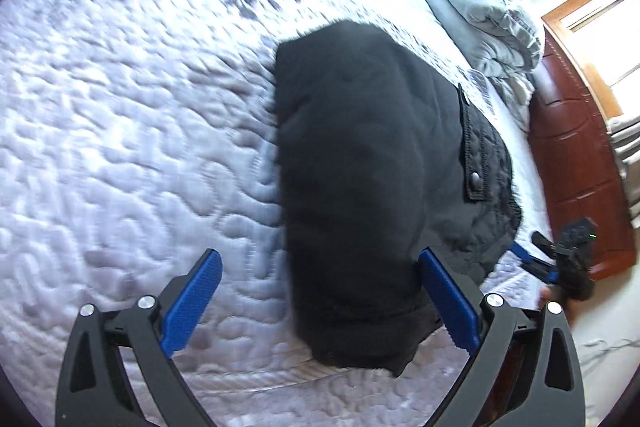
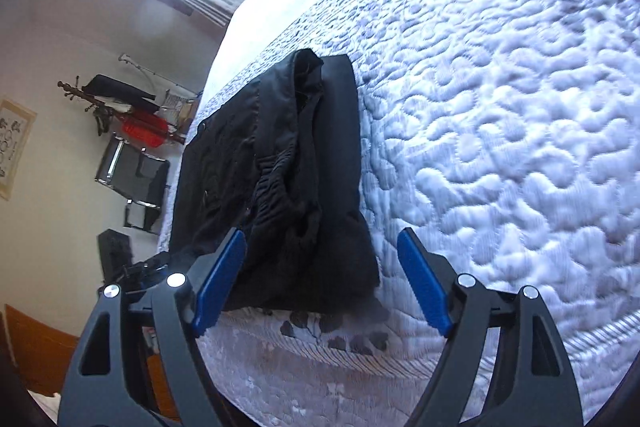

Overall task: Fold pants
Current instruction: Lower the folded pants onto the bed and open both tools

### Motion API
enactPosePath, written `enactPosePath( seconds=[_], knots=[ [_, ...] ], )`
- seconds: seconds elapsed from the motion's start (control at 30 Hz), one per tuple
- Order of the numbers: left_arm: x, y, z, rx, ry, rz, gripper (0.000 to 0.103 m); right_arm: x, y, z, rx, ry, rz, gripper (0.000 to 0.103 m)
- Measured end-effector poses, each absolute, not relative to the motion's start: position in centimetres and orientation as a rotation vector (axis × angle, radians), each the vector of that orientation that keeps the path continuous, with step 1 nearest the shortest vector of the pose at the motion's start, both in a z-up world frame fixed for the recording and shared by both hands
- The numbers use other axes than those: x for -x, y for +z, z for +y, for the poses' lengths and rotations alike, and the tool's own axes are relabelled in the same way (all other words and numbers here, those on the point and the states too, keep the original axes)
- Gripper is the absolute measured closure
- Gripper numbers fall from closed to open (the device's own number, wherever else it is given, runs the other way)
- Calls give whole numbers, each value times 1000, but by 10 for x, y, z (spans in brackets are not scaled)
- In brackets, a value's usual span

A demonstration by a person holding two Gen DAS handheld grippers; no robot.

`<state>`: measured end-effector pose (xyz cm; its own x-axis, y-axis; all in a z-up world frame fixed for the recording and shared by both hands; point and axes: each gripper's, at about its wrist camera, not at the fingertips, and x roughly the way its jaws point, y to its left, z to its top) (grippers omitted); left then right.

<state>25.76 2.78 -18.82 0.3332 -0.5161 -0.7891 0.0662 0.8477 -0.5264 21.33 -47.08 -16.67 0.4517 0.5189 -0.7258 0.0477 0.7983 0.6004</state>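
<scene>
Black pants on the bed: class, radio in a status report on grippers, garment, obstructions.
Left gripper open, empty. Right gripper open, empty. Black pants lie folded on quilted mattress, near its edge. Nothing in the way.

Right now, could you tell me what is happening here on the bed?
A person is folding black pants on a quilted white mattress, with a handheld claw in each hand. The pants lie folded into a compact bundle near the bed's edge. The left claw and the right claw both stand open, holding nothing.
</scene>
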Motion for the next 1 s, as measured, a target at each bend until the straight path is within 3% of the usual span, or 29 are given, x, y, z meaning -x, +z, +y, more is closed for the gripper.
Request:
enactPosePath(
  seconds=[0.23,1.0],
  knots=[
    [-232,-171,25,300,-273,1123,4,-181,-155,-458,-443,127,1064,15],
    [-156,-145,-30,157,-175,1158,4,-116,-144,-368,-139,-40,1126,14]
  ],
)
